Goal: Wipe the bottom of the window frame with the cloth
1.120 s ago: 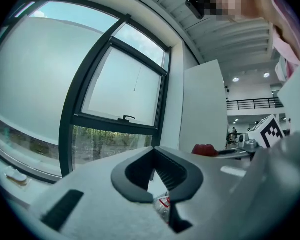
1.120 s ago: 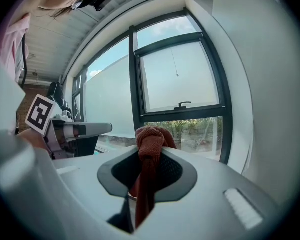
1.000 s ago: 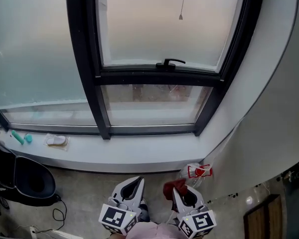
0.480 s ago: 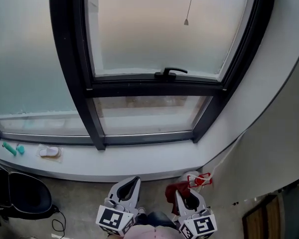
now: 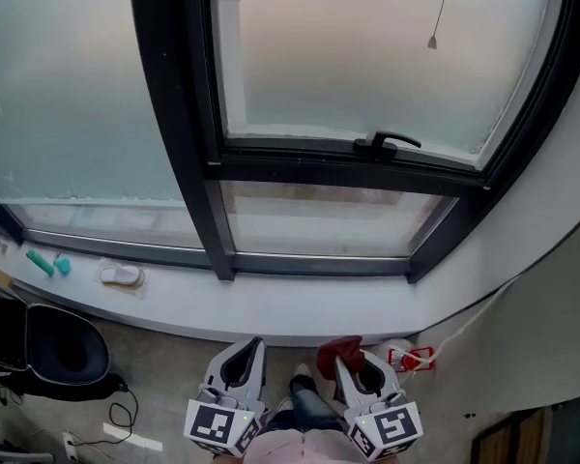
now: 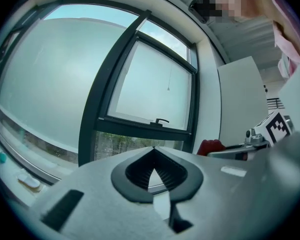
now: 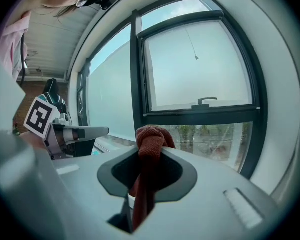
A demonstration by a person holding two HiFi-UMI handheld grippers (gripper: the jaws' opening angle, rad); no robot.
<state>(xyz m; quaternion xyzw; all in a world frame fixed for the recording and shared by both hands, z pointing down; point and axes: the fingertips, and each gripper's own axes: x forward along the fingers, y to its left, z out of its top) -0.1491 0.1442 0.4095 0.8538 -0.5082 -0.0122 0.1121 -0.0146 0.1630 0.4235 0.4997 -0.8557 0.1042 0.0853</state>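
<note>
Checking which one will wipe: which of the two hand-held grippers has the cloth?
The right hand-held gripper: its jaws are shut on the red-brown cloth. The left hand-held gripper is shut with nothing between its jaws.

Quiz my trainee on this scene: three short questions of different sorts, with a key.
1. True or false: the left hand-held gripper holds the cloth.
2. The cloth is: A blue, B dark red, C white.
3. Which red-triggered item sits near the right hand-held gripper?
Key: 1 false, the right one holds it; 2 B; 3 the spray bottle.
</note>
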